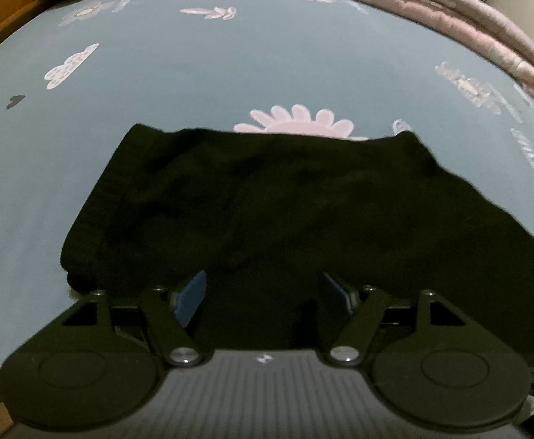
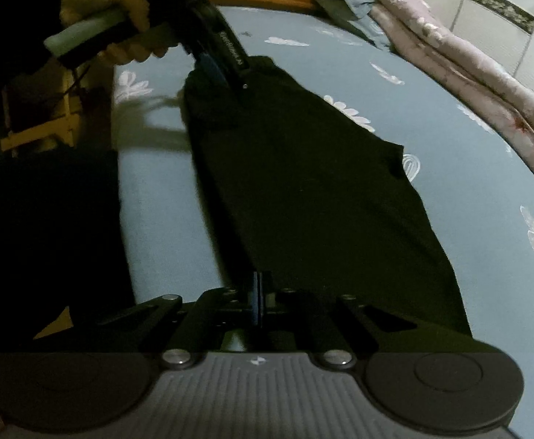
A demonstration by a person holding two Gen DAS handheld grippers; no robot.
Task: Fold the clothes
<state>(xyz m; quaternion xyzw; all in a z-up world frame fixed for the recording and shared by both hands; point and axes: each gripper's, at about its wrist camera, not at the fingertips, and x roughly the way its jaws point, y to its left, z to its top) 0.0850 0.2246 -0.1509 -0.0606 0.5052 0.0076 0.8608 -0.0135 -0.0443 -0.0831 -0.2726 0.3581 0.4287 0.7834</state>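
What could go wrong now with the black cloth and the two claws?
1. The left claw is open above the black garment, so this end may slip out of line.
2. The right claw is shut on the garment's near edge; pulling may drag it across the bedsheet and wrinkle it.

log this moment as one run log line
stage: fold in progress | left gripper: open over black garment | right gripper: shut on garment edge | surface: blue patterned bed sheet
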